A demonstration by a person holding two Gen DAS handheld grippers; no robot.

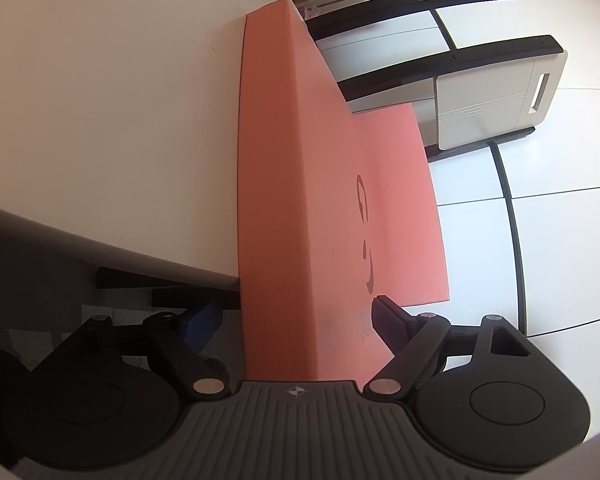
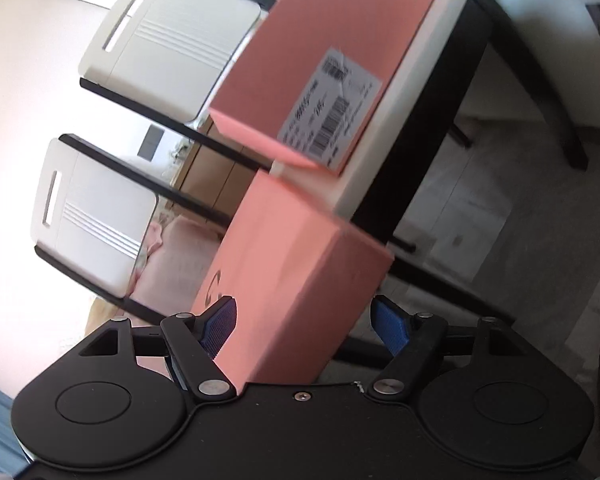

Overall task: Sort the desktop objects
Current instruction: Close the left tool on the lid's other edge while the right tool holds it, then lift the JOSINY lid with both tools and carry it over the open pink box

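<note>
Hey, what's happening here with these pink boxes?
Two handheld grippers are at a white table. The right gripper straddles a pink box: one pad touches, the other stands clear, so no clamp. A labelled pink box lies beyond. The left gripper brackets a long pink box; its grip is unclear.

My left gripper (image 1: 296,328) is black, with a ribbed grey plate at bottom centre bearing a small compass-like mark, silver pivot pins, and a ridged dark pad (the other looks blue, though it's shadowed). My right gripper (image 2: 306,326) is black too, with blue ridged pads (image 2: 220,326) and one screw.
</note>
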